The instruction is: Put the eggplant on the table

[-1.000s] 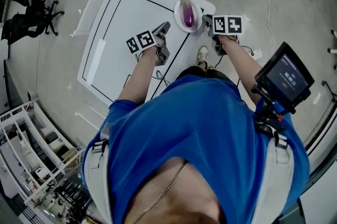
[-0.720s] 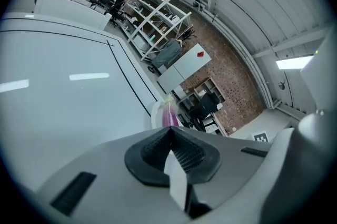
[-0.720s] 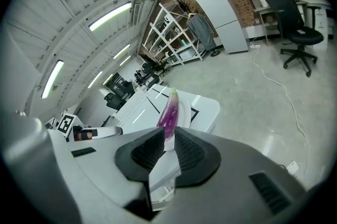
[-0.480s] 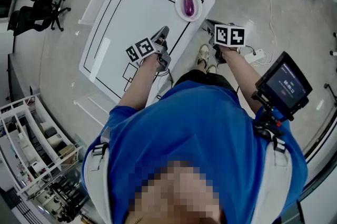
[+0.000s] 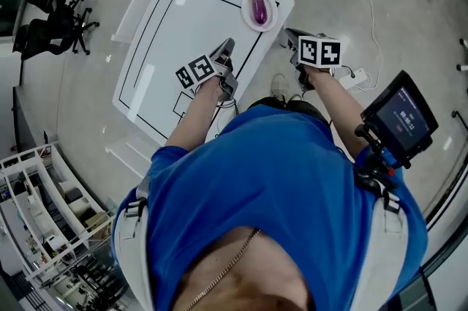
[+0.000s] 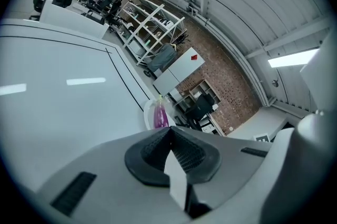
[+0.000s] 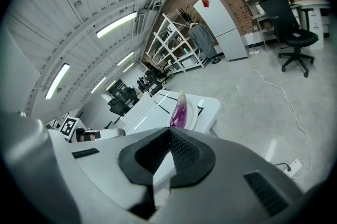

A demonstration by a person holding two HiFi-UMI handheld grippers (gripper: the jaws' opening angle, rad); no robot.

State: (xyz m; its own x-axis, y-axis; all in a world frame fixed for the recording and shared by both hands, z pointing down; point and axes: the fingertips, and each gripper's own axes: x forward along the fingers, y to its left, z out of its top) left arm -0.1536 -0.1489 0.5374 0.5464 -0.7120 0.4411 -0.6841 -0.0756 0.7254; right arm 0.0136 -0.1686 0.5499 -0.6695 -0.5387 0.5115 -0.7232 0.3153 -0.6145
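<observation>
Head view: a white table (image 5: 183,31) marked with black lines stands on a grey floor. A white plate (image 5: 246,12) sits at the table's far right corner, and the purple eggplant (image 5: 259,8) lies on that plate, not on the bare tabletop.

The left gripper (image 5: 225,46) is held over the near right part of the table, pointing toward the plate but well apart from it. The right gripper (image 5: 287,31) is held off the table's right edge, over the floor, near the plate and not touching it.

Left gripper view: the left gripper's (image 6: 169,130) dark pads meet at the tips, with nothing between them. The eggplant (image 6: 160,116) and plate (image 6: 148,115) show beyond the jaws, at the far end of the table (image 6: 63,112).

Right gripper view: the right gripper's (image 7: 169,130) jaws are likewise closed tip to tip and hold nothing. The eggplant (image 7: 179,111) lies lengthwise on the plate (image 7: 191,115) ahead.
</observation>
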